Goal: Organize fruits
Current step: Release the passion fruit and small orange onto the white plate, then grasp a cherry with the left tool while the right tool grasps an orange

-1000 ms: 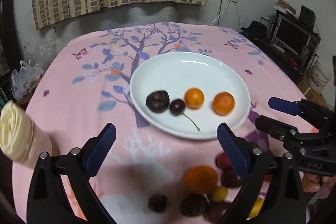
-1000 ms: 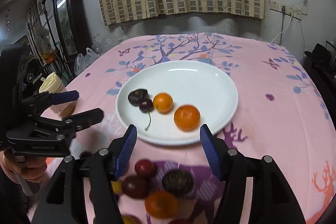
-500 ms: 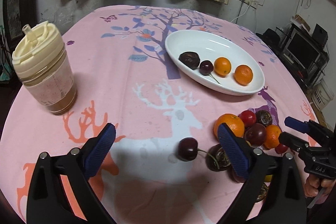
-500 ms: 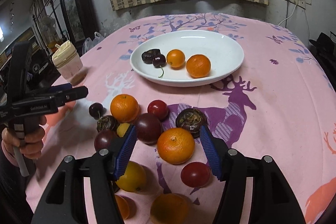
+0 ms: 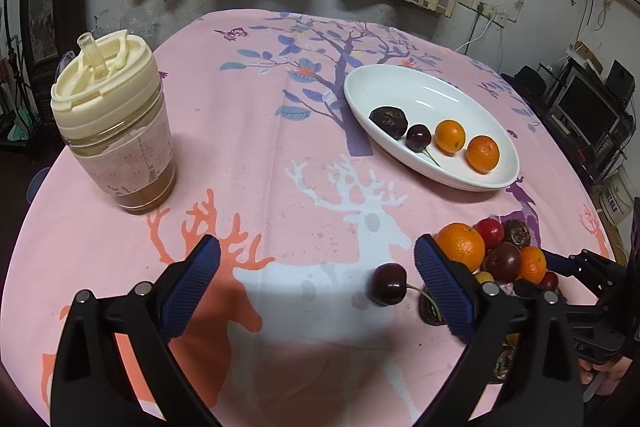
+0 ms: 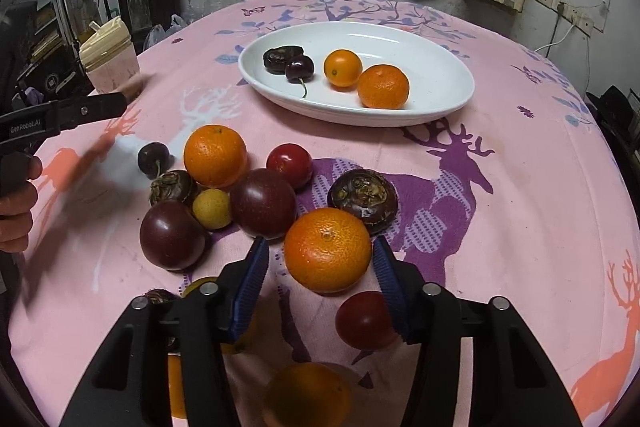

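A white oval plate (image 6: pixel 432 39) (image 5: pixel 392 87) holds a dark wrinkled fruit (image 6: pixel 280 57), a cherry (image 6: pixel 299 67), a kumquat (image 6: pixel 342 67) and a mandarin (image 6: pixel 383 86). Several loose fruits lie on the pink cloth. My right gripper (image 6: pixel 320 263) is open, its jaws on either side of an orange (image 6: pixel 328 249), apart from it. My left gripper (image 5: pixel 316 267) is open and empty; a dark cherry (image 5: pixel 389 283) (image 6: pixel 153 158) lies just inside its right finger (image 5: pixel 444 279). The left gripper also shows in the right wrist view (image 6: pixel 100 105).
A lidded cream tumbler (image 5: pixel 112 123) (image 6: pixel 109 61) stands at the table's left. Loose oranges (image 6: pixel 215 155), purple fruits (image 6: pixel 263 203), red tomatoes (image 6: pixel 289 165) and brown water chestnuts (image 6: pixel 363 195) crowd the near cloth. Shelves and electronics (image 5: pixel 588 107) stand right of the table.
Both grippers have pulled back from the plate and dropped toward the loose fruit pile. The right jaws now flank an orange; the left gripper has come closer to the cherry.
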`<state>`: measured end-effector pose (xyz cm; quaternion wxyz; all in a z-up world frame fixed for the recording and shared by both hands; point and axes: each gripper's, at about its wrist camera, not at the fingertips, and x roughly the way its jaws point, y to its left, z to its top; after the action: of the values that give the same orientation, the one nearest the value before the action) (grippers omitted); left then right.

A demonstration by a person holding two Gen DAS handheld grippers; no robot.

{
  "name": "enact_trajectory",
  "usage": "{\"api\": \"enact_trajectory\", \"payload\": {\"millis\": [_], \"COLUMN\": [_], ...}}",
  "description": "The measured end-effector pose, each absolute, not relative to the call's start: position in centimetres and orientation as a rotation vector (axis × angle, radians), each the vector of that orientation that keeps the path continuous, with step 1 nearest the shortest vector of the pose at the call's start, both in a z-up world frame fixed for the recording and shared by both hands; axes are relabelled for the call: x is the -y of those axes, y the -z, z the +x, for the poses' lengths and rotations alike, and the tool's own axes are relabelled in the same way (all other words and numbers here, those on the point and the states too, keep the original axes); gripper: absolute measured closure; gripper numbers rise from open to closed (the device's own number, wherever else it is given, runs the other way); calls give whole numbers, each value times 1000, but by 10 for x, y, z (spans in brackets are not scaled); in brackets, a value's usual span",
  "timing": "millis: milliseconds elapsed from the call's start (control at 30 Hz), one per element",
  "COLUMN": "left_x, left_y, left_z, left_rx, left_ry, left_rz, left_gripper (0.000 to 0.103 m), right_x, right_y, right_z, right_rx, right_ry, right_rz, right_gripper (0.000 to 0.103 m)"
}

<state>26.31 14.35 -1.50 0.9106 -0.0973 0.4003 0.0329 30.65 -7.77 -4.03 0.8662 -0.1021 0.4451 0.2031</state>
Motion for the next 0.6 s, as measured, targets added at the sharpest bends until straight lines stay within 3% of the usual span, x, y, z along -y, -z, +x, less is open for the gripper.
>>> {"api": "enact_trajectory", "payload": {"millis": [100, 300, 333, 400, 600], "left_x": [-144, -145, -142, -132, -110], "left_y": [16, 22, 24, 32, 33], "left_z": [263, 262, 263, 266, 262], "left_rx": [-832, -856, -864, -908, -896], "left_ry": [-69, -50, -32, 27, 130], "left_rz": [-191, -176, -168, -141, -92], "left_gripper": [8, 10, 27, 47, 50], "right_x": [81, 90, 94, 100, 104], "right_y": [41, 36, 33, 30, 26], "right_z": [309, 311, 313, 315, 316], "right_rx": [-940, -941, -938, -930, -922], "right_ry": [-421, -438, -443, -436, -427], "right_rz": [-198, -130, -93, -57, -40], "right_gripper": [59, 60, 60, 60, 60]}}
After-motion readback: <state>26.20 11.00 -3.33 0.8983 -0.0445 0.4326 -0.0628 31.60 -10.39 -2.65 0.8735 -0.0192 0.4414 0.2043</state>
